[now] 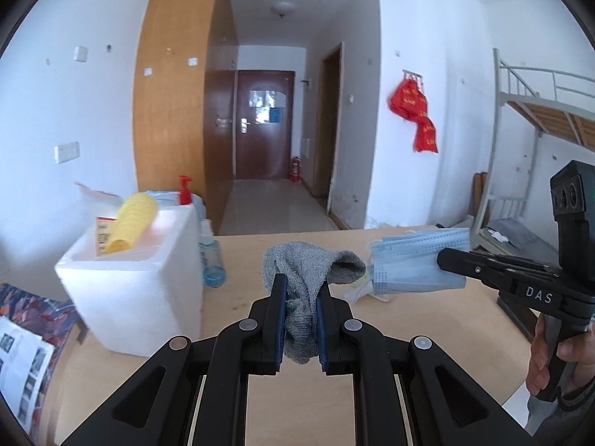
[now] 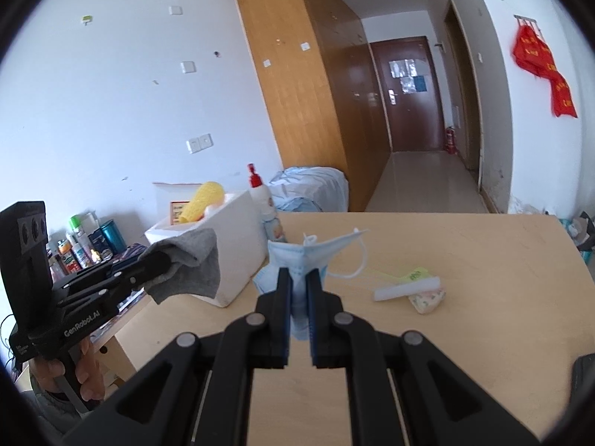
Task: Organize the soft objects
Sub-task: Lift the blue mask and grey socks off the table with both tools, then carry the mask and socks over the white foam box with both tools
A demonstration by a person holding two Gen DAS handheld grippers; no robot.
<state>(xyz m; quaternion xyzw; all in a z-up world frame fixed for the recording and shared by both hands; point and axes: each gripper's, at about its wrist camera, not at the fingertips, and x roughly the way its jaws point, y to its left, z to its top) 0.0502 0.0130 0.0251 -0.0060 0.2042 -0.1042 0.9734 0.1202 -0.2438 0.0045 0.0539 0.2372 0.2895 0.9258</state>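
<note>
Carry step, both loads lifted off the table [image 1: 427, 319]. Your left gripper [image 1: 300, 297] is clamped narrowly on a grey sock [image 1: 305, 278], which hangs between its pads above the wood. Your right gripper [image 2: 297, 290] is pinched nearly closed on a blue face mask [image 2: 297, 256], its ear loops dangling. The white foam box [image 1: 148, 278], likely the destination, stands at the table's left edge, already holding a yellow roll [image 1: 132, 221]. Next, you would bring each load over the box's open top before releasing, sock first, since it is nearer.
</note>
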